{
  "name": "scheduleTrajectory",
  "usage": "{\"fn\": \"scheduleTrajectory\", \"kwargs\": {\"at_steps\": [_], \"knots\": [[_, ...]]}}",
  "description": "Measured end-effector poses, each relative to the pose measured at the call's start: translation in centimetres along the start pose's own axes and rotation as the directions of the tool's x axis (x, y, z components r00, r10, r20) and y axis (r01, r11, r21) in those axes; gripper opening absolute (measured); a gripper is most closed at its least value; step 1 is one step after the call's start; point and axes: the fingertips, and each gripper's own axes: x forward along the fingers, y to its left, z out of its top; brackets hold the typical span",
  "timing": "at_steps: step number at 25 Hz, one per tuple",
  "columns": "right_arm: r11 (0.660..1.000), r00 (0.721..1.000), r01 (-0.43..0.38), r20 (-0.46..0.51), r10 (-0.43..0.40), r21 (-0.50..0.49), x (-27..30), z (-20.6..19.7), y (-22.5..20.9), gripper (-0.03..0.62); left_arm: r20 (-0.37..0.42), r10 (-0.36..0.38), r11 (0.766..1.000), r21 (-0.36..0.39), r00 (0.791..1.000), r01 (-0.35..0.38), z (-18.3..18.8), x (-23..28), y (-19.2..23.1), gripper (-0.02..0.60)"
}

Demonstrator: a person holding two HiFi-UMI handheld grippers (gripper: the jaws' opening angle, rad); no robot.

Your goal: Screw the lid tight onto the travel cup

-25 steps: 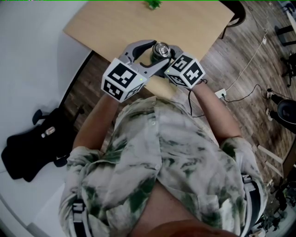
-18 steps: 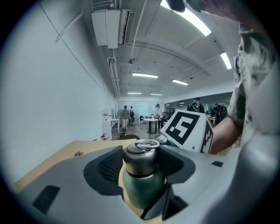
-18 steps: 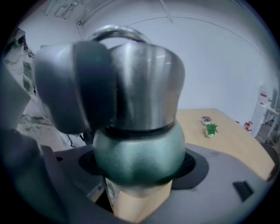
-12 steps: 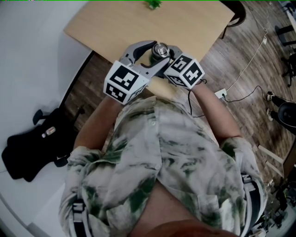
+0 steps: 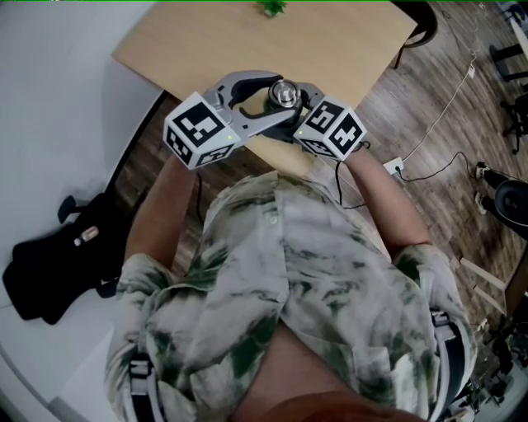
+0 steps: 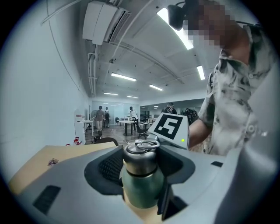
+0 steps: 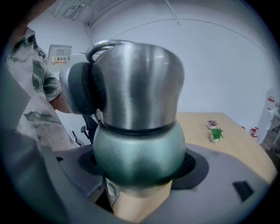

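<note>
1. The travel cup (image 7: 139, 153), with a rounded green body, stands upright between the 2 grippers at the near edge of the light wooden table (image 5: 206, 41). No view shows whether its base touches the tabletop.
2. The steel lid (image 7: 138, 83) sits on the cup's neck, with a thin dark seam where it meets the green body. A wire ring handle (image 6: 146, 144) lies flat on top of the lid. With the lid on, nothing of the cup's inside or contents can be seen.
3. The right gripper (image 7: 140, 165) has its 2 jaws pressed onto the green body just under the seam, with 1 dark pad on each side of the bulge.
4. The left gripper (image 6: 142, 164) reaches in from the opposite side and sits higher. Its 2 jaws are clamped around the lid, with the ribbed dark pads against the steel wall on either side.
5. The person's 2 forearms run back from the grippers to a green-and-white patterned shirt (image 5: 289, 280).
6. A small green plant (image 5: 272, 7) stands at the table's far edge, well apart from the cup.
7. To the right of the table, a white power strip (image 5: 394, 167) lies on the wood-plank floor (image 5: 429, 124), with a thin cable running from it.
</note>
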Motion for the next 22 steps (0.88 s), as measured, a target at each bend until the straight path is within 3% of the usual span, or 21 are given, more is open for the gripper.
{"fn": "scheduleTrajectory", "kwargs": {"at_steps": [3, 6, 17, 19, 22], "knots": [[1.000, 1.000, 0.017, -0.004, -0.017, 0.014, 0.1, -0.2, -0.3, 0.405, -0.011, 0.037, 0.999, -0.002, 0.999, -0.037, -0.1, 0.2, 0.2, 0.253], [0.998, 0.999, 0.042, -0.006, -0.041, 0.040, 0.3, -0.2, -1.0, 0.405, -0.022, 0.128, 0.992, -0.003, 0.991, -0.128, -0.3, 0.2, 1.0, 0.259], [0.995, 0.997, 0.072, -0.007, -0.071, 0.074, 1.0, 0.0, -1.6, 0.405, -0.048, 0.364, 0.929, -0.053, 0.930, -0.366, -0.4, 0.1, 1.9, 0.262], [0.994, 0.997, 0.078, -0.010, -0.077, 0.075, 1.0, 0.1, -1.8, 0.405, -0.046, 0.373, 0.926, -0.051, 0.927, -0.375, -0.3, 0.1, 1.9, 0.254], [0.994, 0.996, 0.083, -0.018, -0.082, 0.068, 0.9, 0.1, -1.8, 0.405, -0.042, 0.343, 0.938, -0.043, 0.938, -0.345, -0.3, 0.1, 1.8, 0.250]]}}
